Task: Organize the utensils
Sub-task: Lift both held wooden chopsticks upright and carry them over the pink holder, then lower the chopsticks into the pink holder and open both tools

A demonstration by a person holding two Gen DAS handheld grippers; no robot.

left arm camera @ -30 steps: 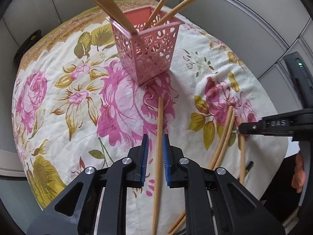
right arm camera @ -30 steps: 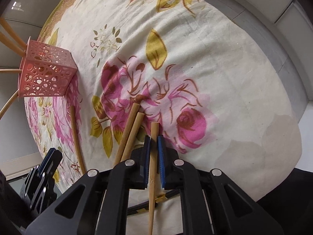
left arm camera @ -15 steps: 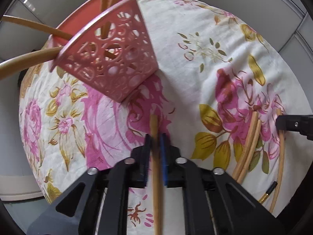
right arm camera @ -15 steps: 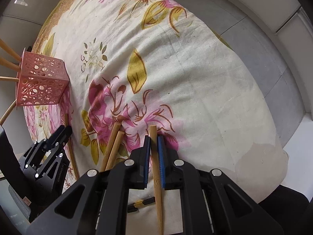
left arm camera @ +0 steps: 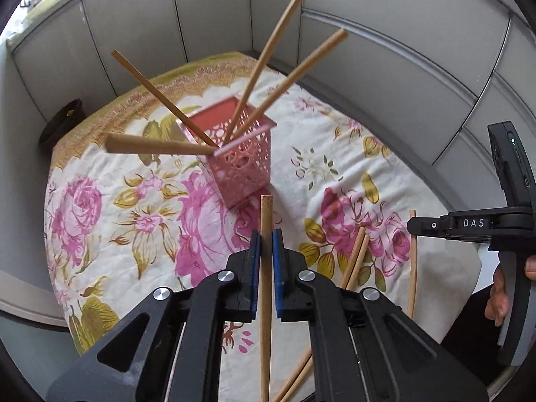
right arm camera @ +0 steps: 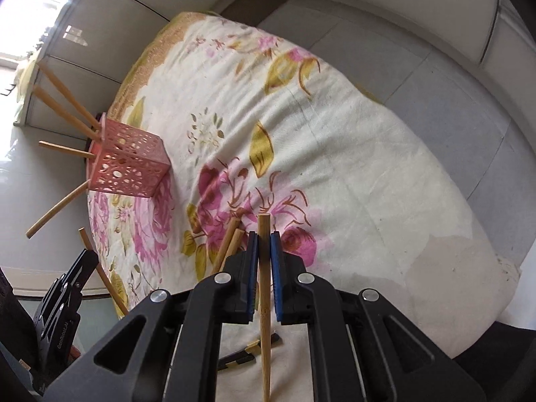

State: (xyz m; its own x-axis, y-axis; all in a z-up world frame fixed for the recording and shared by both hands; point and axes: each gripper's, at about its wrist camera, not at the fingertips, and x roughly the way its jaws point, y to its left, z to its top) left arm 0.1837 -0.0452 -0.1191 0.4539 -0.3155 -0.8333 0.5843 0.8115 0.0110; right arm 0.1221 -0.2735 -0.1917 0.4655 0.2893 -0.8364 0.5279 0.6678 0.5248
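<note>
A pink perforated holder stands on the floral cloth with several wooden chopsticks leaning out of it. My left gripper is shut on a wooden chopstick, lifted above the cloth short of the holder. My right gripper is shut on another wooden chopstick, raised over the pink rose print. In the left wrist view the right gripper shows at the right edge with its chopstick. Two more chopsticks lie side by side on the cloth between the grippers.
The flowered tablecloth covers a round table ringed by grey partition walls. A short dark and yellow item lies near the table's front edge. A black object sits at the far left edge. A person's hand holds the right gripper.
My left gripper shut on the chopstick and lifted it off the cloth, pulling back from the holder. My right gripper rose with its chopstick, its tip now clear of the cloth.
</note>
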